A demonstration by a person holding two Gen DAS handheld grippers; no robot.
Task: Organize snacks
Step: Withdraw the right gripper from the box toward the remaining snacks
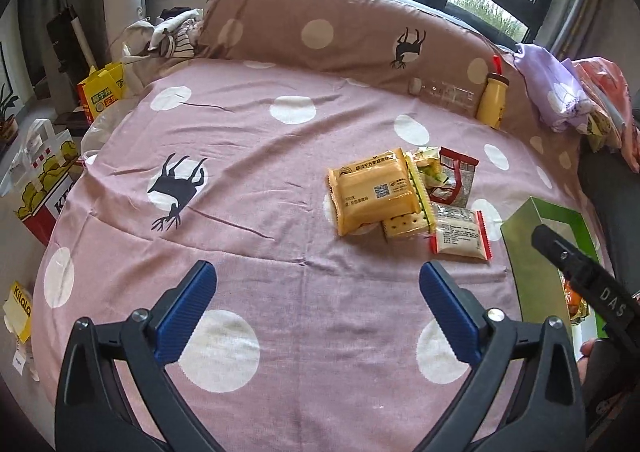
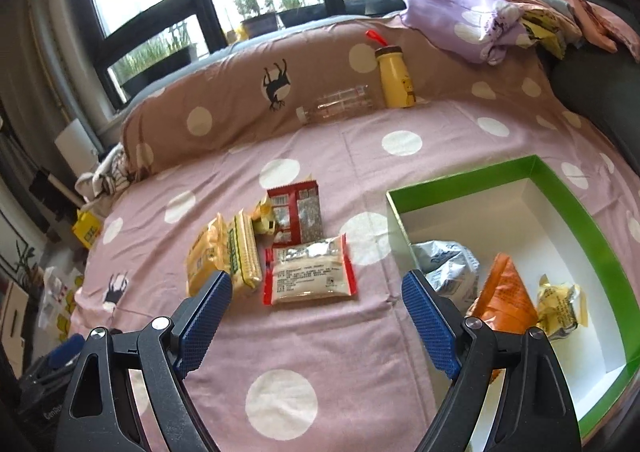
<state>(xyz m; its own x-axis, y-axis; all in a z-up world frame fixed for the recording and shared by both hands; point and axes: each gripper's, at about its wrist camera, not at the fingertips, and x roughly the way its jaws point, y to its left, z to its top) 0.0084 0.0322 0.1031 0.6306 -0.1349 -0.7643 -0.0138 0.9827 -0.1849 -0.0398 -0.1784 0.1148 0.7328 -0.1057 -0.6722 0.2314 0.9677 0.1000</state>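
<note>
Both the left gripper and right gripper gape wide, empty; right should straddle the red-edged translucent snack packet squarely, lift, then carry to the green-rimmed white cardboard box.

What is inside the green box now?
The green box holds a silver packet, an orange packet and a yellow wrapper. The right gripper's finger hides its near corner.

Your snack packets lie clustered at 9 o'clock of the open green box, which holds three packets.
</note>
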